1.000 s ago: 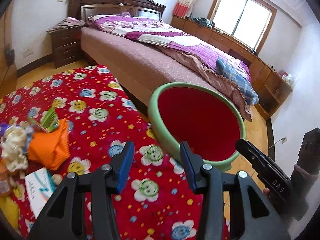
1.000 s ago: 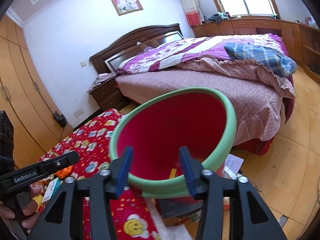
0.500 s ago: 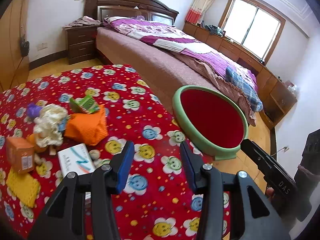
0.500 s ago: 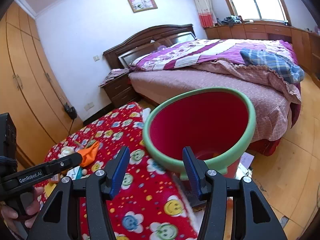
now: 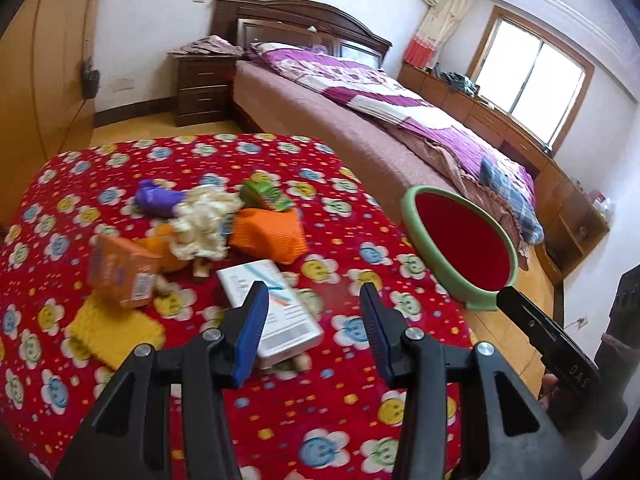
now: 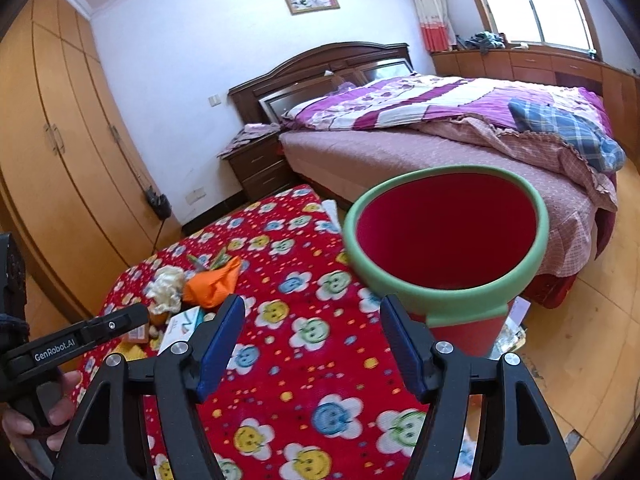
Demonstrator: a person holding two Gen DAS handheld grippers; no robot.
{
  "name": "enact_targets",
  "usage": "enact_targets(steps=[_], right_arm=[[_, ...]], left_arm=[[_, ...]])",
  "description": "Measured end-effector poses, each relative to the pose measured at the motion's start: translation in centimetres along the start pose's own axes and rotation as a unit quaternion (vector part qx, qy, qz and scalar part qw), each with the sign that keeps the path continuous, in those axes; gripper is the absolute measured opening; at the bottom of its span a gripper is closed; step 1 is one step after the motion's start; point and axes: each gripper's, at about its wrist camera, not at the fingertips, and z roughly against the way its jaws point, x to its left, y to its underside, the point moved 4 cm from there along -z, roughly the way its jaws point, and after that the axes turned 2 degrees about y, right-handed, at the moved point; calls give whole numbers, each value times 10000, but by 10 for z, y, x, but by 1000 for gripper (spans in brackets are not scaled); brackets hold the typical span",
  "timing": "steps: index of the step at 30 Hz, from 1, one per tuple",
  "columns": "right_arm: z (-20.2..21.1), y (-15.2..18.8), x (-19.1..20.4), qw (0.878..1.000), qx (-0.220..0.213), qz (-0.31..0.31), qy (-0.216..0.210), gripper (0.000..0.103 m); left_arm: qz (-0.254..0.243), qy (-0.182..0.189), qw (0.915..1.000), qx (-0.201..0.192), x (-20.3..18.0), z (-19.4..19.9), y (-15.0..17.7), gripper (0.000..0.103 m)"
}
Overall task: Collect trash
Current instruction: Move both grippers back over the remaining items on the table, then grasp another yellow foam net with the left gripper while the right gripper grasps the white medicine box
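A heap of trash lies on the red flowered tablecloth: a white carton, an orange box, an orange bag, a crumpled white wad, a green wrapper, a purple scrap and a yellow cloth. My left gripper is open and empty, just above the carton. A red bin with a green rim stands beside the table's right edge; it also shows in the left wrist view. My right gripper is open and empty over the cloth, left of the bin.
A bed with a purple quilt fills the far right. A dark nightstand stands by its head. Wooden wardrobes line the left wall. Papers lie on the wooden floor at the bin's foot.
Both grippers have pulled back and swung left, away from the bin. The trash heap has come to the middle of the left view, and the carton now lies under the left fingers.
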Motion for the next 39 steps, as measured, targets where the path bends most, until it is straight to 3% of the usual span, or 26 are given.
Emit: enact_targets(steps=[21,25,29,34,39], right_arm=[[-25,29,34,9987,499,141,-19,72],[-32,34,35,9981,602,125,-2,72],[-36,37,33,9977,664,104,20,72],[-42,41,30,9969,783,24,17,72],[-45,43,29,9966,827,-8,27,72]], left_arm=[[402,-903,9951,47,114,18,10,50],[420,-1065,9932,200,132,14,14,61],[504,-1235,9906,318,149,6,17,62],[656,-1150,9904,405,156,-6,20,72],[499,-1115,9909,571,150,-23,23,72]])
